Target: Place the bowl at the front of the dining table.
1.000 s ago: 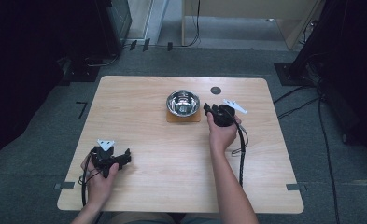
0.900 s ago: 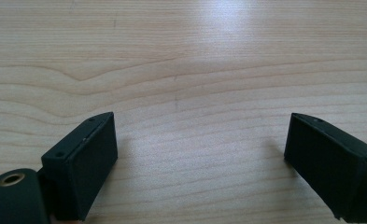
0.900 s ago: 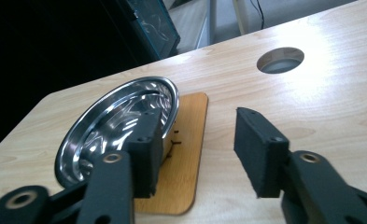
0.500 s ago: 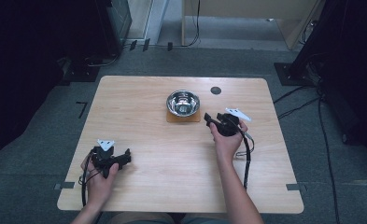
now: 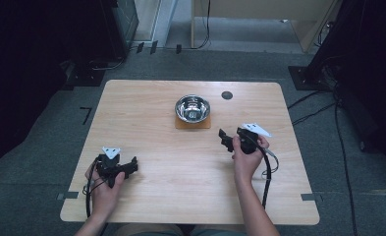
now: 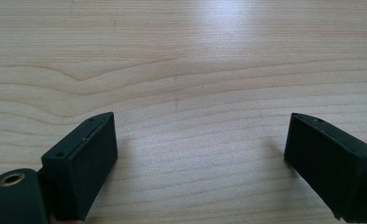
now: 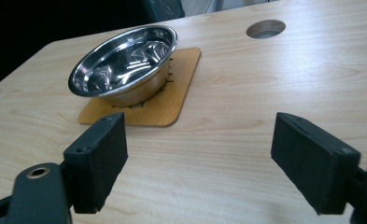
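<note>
the bowl [image 7: 125,60] is judged light, stiff and slippery steel on a mat [image 7: 167,93]; its thin rim should be pinched. both the left gripper [image 6: 200,154] and right gripper [image 7: 197,158] are held wide, empty; the right's jaws have just been opening.

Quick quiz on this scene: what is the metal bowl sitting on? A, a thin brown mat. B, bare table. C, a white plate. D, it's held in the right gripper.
A: the metal bowl rests on a thin brown mat that lies flat on the table, and the right gripper is open and apart from it, with nothing between its jaws.
</note>
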{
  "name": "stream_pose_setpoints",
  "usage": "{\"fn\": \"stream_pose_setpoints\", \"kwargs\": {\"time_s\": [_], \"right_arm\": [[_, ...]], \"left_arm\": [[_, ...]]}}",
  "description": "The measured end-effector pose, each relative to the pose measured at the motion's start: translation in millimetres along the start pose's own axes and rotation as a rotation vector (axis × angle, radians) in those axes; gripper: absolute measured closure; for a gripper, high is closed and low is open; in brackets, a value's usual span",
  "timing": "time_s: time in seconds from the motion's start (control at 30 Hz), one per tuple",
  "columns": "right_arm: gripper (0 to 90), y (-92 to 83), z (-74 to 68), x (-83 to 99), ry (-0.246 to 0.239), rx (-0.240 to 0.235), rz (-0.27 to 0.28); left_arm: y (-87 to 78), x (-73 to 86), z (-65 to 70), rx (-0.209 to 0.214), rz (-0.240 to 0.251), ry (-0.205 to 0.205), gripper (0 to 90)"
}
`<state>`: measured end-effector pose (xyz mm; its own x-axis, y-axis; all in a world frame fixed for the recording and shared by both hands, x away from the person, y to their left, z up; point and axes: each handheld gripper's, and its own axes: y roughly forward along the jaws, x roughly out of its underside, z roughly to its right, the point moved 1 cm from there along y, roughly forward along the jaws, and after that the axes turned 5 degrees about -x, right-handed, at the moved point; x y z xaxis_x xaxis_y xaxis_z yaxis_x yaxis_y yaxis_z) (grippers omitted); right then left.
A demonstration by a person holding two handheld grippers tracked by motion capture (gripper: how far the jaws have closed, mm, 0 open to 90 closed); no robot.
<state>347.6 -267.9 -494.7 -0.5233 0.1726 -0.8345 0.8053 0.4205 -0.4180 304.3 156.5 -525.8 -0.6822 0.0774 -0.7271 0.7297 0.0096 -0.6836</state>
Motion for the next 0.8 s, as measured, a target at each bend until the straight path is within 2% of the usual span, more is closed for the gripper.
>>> {"fn": "stream_pose_setpoints", "kwargs": {"time_s": [0.23, 0.8], "right_arm": [[14.3, -16.6, 2.9, 6.7, -0.066, 0.037, -0.019], [13.7, -47.4, 21.2, 22.2, -0.040, 0.070, -0.018]], "left_arm": [[0.0, 0.0, 0.0, 0.000, 0.000, 0.000, 9.3], [0.0, 0.0, 0.0, 0.000, 0.000, 0.000, 9.3]]}}
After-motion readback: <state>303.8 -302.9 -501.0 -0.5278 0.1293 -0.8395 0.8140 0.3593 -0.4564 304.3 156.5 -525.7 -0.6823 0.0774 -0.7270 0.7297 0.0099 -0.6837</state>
